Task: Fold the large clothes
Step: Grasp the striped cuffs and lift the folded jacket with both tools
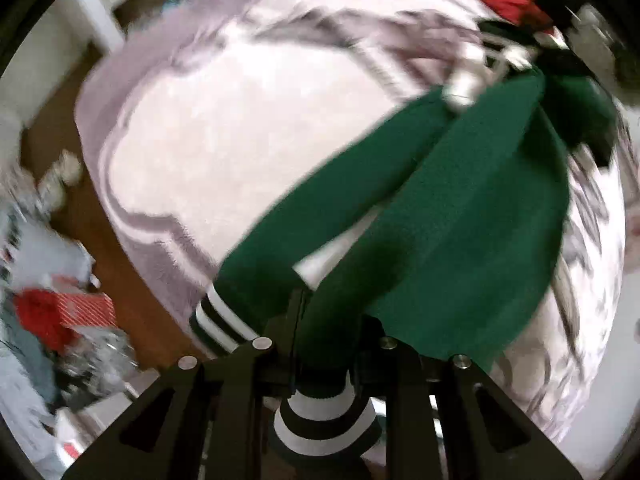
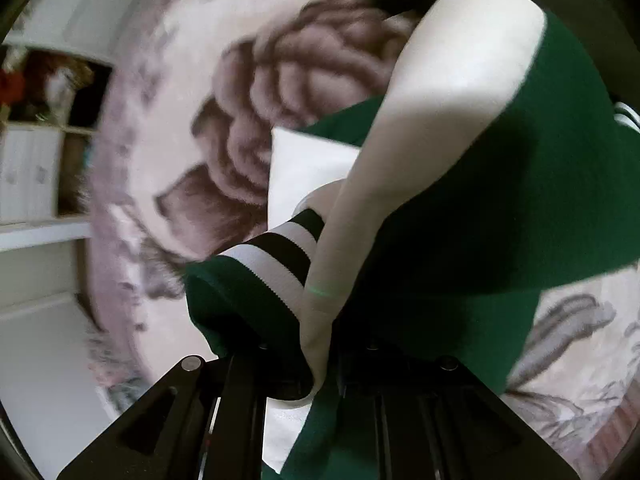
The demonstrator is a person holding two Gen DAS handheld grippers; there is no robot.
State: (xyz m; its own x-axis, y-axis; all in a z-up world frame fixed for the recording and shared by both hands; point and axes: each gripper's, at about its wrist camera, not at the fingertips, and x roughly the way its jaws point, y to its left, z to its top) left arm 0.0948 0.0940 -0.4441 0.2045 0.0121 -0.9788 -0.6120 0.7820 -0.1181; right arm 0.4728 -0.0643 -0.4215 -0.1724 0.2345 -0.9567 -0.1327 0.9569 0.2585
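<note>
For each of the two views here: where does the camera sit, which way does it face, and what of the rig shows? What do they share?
Left wrist: on the left gripper, looking steeply down at the green jacket over the floral blanket; its black fingers pinch the cloth.
Right wrist: on the right gripper, also looking down; its fingers are mostly hidden by a white sleeve and striped cuff.
Shared: jacket and blanket. No hand shows.

Jacket [image 1: 472, 216]: matt green fleecy cloth; cuffs [image 1: 222, 322] ribbed knit; sleeves [image 2: 432, 92] smooth cream. Blanket [image 1: 240, 120]: plush, fuzzy pile. Left gripper [image 1: 320, 344]: matt black plastic, shiny metal pins. Floor [image 1: 56, 120]: smooth wood.
</note>
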